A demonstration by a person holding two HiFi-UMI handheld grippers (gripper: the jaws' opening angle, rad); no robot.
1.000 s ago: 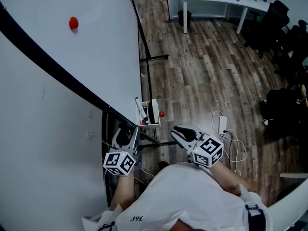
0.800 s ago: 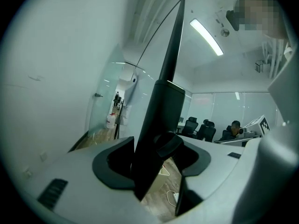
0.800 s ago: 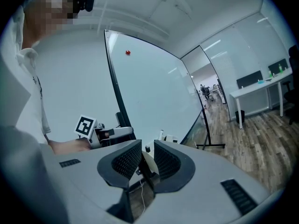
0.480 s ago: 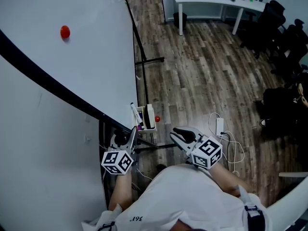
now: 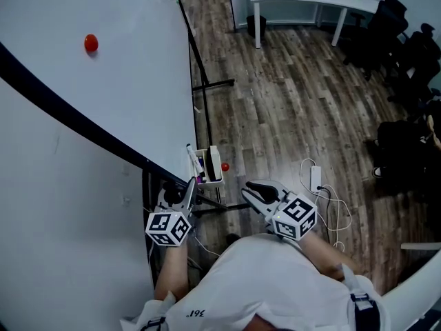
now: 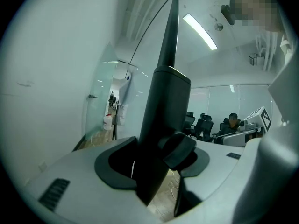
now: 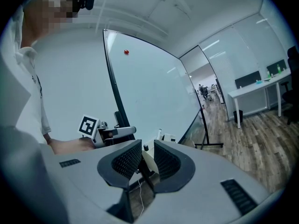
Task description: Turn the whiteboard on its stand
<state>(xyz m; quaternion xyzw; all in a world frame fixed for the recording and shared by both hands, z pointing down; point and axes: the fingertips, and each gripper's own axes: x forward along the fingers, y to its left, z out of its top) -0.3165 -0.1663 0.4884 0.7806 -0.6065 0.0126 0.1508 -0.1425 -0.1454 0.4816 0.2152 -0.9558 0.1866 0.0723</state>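
- Left tool: jaws stand wide and have just been closing. The dark frame post of the whiteboard stands between them. A thin sliver of light shows between the left pad and the post, so no clamping is seen.
- A round knob on the post lies just beside the right pad; whether they touch cannot be made out.
- Right tool: jaws a narrow gap apart, nothing between them. It hangs clear of the board, near the marker tray.
- The whiteboard rises on its stand at the person's left, with a red magnet on its face. Its top is cut off by the picture's edge.
- The stand's lower part is largely hidden behind the tools and the person's shirt; one foot bar shows on the wooden floor.
- A white cable lies on the floor near the right tool.
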